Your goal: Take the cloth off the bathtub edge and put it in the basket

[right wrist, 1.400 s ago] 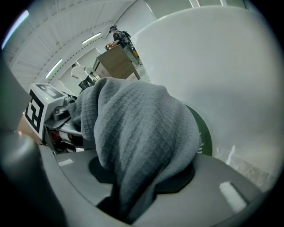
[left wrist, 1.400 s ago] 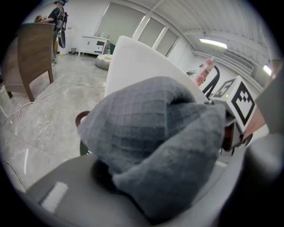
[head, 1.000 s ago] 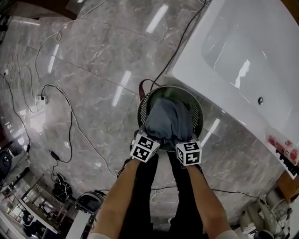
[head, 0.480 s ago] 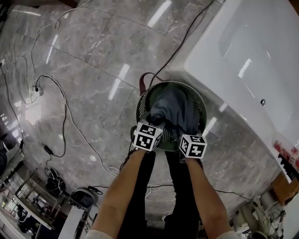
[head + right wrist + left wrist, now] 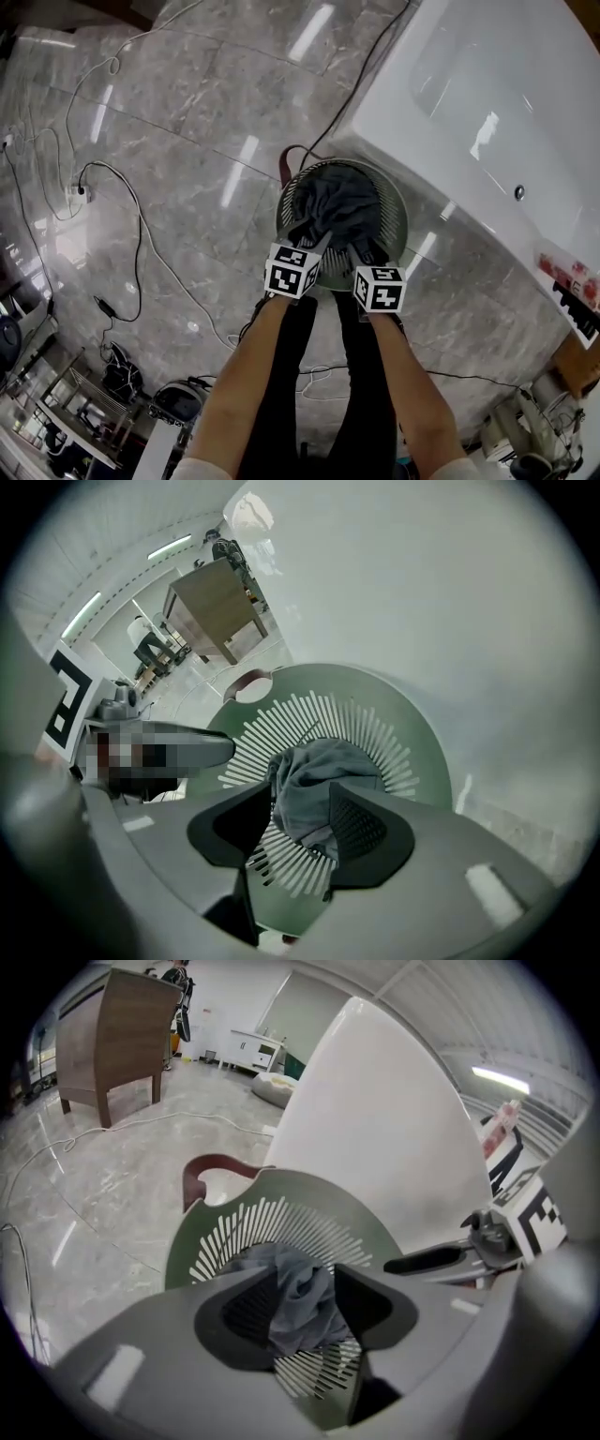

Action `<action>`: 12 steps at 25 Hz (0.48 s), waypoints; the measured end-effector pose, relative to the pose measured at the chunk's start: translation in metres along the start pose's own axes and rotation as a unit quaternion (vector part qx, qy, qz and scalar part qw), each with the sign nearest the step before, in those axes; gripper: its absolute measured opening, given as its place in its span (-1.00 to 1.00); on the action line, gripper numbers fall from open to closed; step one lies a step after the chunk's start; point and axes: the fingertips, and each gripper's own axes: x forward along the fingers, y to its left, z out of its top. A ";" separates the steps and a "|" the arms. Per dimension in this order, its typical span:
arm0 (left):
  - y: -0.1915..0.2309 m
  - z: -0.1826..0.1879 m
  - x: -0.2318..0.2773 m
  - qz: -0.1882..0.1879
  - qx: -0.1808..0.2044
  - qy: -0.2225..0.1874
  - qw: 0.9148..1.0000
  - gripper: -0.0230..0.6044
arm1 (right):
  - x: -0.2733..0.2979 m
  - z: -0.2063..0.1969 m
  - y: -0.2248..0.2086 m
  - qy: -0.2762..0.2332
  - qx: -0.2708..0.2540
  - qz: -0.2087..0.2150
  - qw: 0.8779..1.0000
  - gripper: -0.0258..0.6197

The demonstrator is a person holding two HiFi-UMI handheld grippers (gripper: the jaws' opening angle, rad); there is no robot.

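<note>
- Floor [image 5: 169, 141]: grey marbled tiles with glare streaks fill the left and bottom of the head view.
- Bathtub [image 5: 403, 122]: white, it runs from the upper right corner down to the right edge. Its edge near the basket is bare.
- Forearms [image 5: 248, 375]: two bare forearms reach up from the bottom centre, one to each gripper, with dark trousers between them.
- Basket [image 5: 401, 225]: round, green and slotted, it stands on the floor at frame centre, just beside the bathtub's side. A reddish-brown handle [image 5: 292, 164] sticks out at its upper left.
- Cloth [image 5: 337, 206]: grey and bunched, it lies inside the basket, its near folds drawn up toward the grippers.
- Left gripper [image 5: 319, 246]: it hangs over the basket's lower left rim and points down into the basket. In the left gripper view its jaws pinch a fold of the cloth [image 5: 302, 1297], which fills the gap between the pads.
- Right gripper [image 5: 364, 251]: it hangs over the lower right rim. In the right gripper view its jaws clamp another bunch of the cloth [image 5: 314, 780] above the slotted basket [image 5: 412, 724].
- Cables [image 5: 141, 272]: thin black and white cables loop across the floor at left, and one runs to the top.
</note>
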 end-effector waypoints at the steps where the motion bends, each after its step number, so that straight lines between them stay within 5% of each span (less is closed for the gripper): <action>1: -0.001 0.002 -0.006 0.001 0.001 0.001 1.000 -0.16 | -0.006 0.001 0.003 0.001 -0.003 0.000 1.000 -0.35; 12: -0.039 0.021 -0.135 -0.025 0.042 0.011 0.999 -0.14 | -0.121 0.024 0.052 -0.017 -0.031 -0.013 0.999 -0.35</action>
